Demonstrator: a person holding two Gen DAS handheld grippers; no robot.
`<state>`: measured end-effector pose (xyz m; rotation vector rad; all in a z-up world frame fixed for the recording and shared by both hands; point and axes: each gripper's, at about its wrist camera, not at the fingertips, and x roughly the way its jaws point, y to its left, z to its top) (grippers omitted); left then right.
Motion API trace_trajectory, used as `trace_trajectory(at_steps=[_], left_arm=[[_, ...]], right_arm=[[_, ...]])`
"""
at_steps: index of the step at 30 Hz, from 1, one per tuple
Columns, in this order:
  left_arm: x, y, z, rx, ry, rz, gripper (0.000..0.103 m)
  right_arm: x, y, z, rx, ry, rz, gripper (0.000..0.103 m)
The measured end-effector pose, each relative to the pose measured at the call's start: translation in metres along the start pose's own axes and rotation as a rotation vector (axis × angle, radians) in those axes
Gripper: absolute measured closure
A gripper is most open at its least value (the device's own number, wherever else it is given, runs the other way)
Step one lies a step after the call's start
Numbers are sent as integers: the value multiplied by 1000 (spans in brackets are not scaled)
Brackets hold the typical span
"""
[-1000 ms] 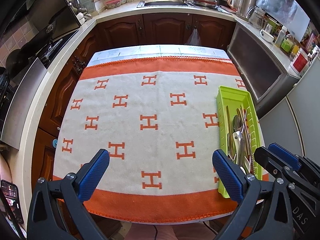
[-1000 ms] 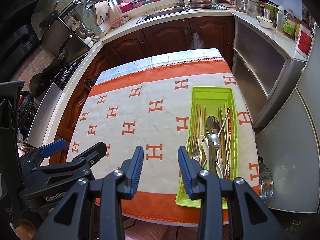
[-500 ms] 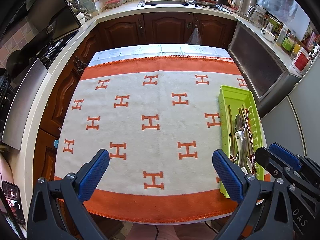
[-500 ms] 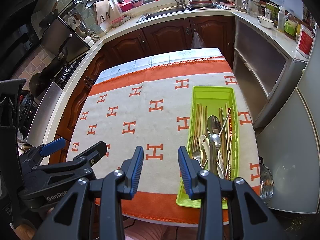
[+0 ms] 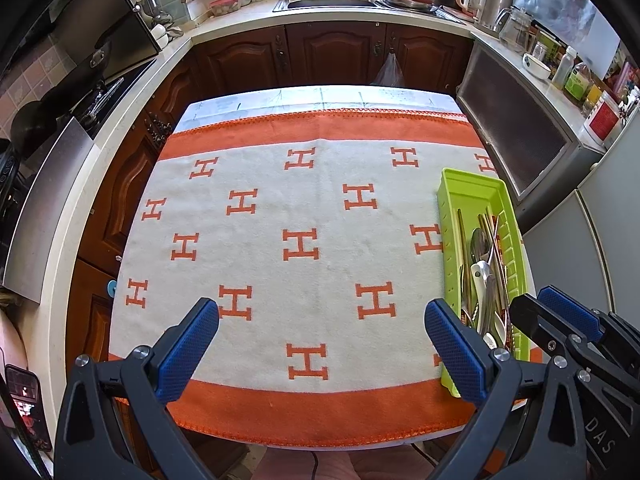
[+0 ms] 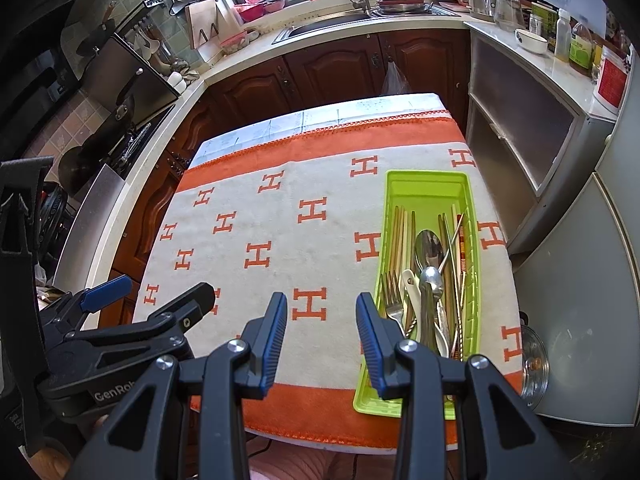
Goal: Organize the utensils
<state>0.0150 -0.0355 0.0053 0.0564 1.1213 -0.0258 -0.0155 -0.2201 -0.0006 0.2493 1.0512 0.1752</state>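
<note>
Both grippers empty: left gripper (image 5: pixel 322 344) spread wide, right gripper (image 6: pixel 322 338) half apart. Utensils (image 6: pixel 430 280) all jumbled in green tray (image 6: pixel 426 182) on surface's right edge. I'd drop right gripper straight onto one handle, lift slow, avoid snagging neighbours.

One green tray (image 6: pixel 427 184) sits at the right side of one desk, on one orange-and-cream cloth (image 6: pixel 280 200). Inside it lie one large metal spoon (image 6: pixel 429 245), one smaller metal spoon (image 6: pixel 432 277), one white spoon (image 6: pixel 412 285) and two forks (image 6: pixel 391 292); the pile near the tray's near end may hide more. Several gold chopsticks (image 6: pixel 400 232) lie at its left side and several metal ones at its right, too overlapped to count, plus one red-banded stick (image 6: pixel 462 248). Two grippers hover near: the left gripper (image 5: pixel 322 350) and the right gripper (image 6: pixel 322 334).
</note>
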Motion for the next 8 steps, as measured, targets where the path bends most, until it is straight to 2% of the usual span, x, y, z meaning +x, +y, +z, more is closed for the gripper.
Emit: trace_trajectory(at_steps=[8], left_arm=[[7,7,1,4,14,-2,1]], right_arm=[[3,0,-2,3,7,-1,67]])
